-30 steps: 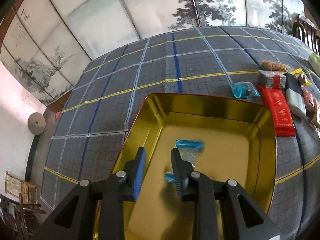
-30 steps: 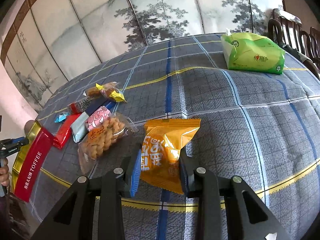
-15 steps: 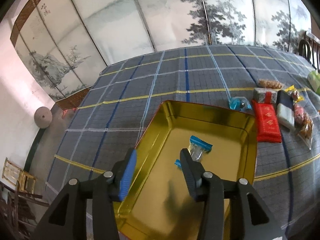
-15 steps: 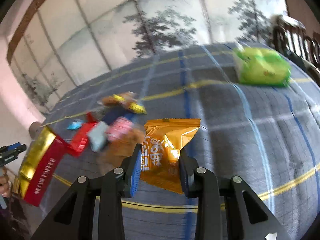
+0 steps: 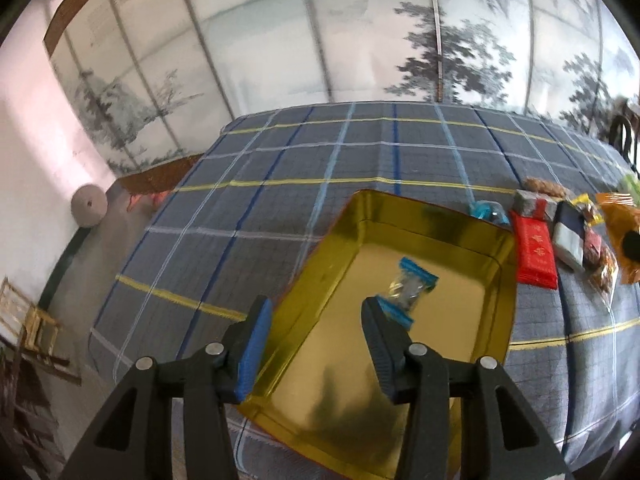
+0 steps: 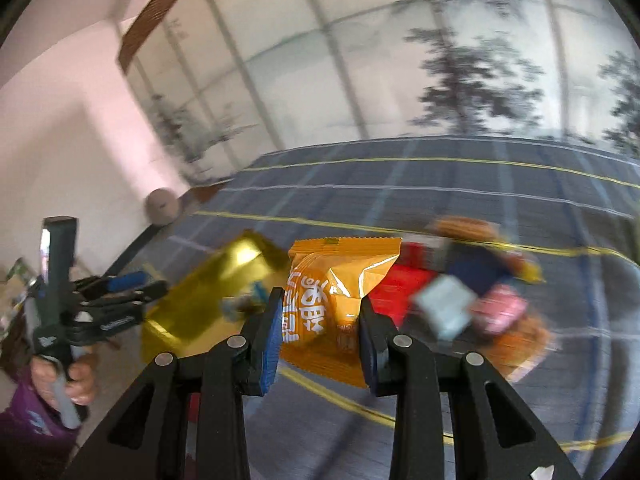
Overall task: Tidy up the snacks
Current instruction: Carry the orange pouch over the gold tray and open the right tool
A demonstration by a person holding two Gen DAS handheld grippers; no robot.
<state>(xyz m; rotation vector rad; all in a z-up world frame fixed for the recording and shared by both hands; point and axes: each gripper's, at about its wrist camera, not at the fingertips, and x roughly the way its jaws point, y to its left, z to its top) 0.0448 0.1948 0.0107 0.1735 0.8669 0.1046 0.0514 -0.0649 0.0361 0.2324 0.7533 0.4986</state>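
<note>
Two grippers: left gripper (image 5: pixel 314 330) open, nothing in it, just opened wider, above gold tin (image 5: pixel 496 280) with blue candy (image 5: pixel 412 290) inside. Right gripper (image 6: pixel 318 326) squeezed on orange snack bag (image 6: pixel 340 276), up off checked cloth (image 6: pixel 460 184).

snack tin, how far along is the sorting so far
Done: one blue-ended candy lies in the gold tin, and the left claw, whose jaws have just been opening, is empty above it. In hand: the right claw grips an orange snack packet clear of the cloth. Left: the red packet, a blue candy and the other wrapped snacks beside the tin on the tablecloth.
</note>
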